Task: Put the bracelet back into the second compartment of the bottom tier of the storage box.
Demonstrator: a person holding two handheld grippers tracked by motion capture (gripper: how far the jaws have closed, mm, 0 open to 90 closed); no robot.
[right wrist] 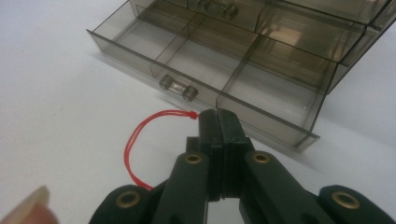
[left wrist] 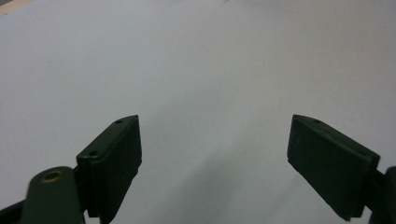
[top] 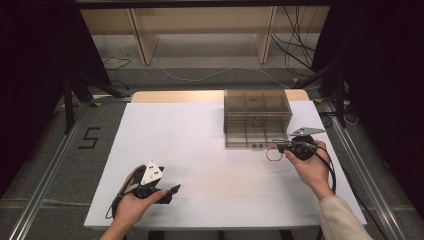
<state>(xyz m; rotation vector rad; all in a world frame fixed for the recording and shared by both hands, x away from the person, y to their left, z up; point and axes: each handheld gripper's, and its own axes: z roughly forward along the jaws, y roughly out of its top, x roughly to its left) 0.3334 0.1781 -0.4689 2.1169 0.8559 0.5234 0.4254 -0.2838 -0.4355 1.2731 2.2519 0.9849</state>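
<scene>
At the frame's right, the right gripper (right wrist: 218, 114) is pinching a red string loop (right wrist: 133, 140) with closed jaws, probably for the open drawer (right wrist: 205, 60); the left gripper (left wrist: 215, 140) is waiting wide open at lower left.

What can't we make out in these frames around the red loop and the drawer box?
- Red string loop: right gripper view, the right gripper hides the pinched part.
- Small thing in a back compartment of the drawer box: right gripper view, cut by the top edge, blurred behind tinted plastic.
- Left gripper: left gripper view, the bottom edge cuts off its body.
</scene>
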